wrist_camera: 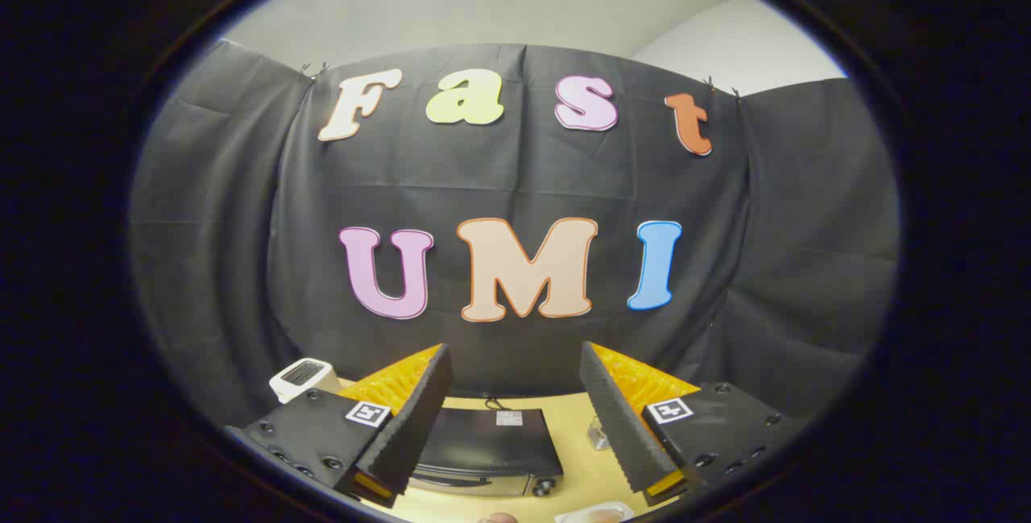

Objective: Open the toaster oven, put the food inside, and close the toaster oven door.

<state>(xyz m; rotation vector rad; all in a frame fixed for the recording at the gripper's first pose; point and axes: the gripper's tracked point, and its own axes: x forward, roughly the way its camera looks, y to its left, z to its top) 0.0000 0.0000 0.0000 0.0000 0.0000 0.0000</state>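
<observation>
**A:** So what's the gripper (515, 418) doing here?

**B:** Released. The two fingers stand wide apart with nothing between them. Each is a black wedge with a ribbed inner pad (612, 418), a yellow ridged backing, and a small square black-and-white marker on its flat black base.

**A:** And the oven?

**B:** The oven (490, 450) sits low on the table (576, 450), below and just beyond the fingertips, in the gap between them and a bit toward the left finger, which covers its left end. It's seen from above: a dark, smooth, boxy top with a small pale label near the back edge. The silvery front strip with a round knob at its right end faces the camera, and the long axis runs left to right. The door looks shut, but that front edge is so squashed it's hard to tell.

**A:** Table's wood?

**B:** Pale, smooth, wood-coloured. A small clear thing (597, 433) sits by the right finger; can't tell what it is. A white plate (594, 513) rim and a roundish pale bit (499, 517) are cut off at the near edge, maybe the food, hard to say.

**A:** That white box on the left?

**B:** A rounded white gadget (301, 378) with a dark panel, behind the left finger, partly hidden. Wrinkly black cloth hangs behind everything.
</observation>
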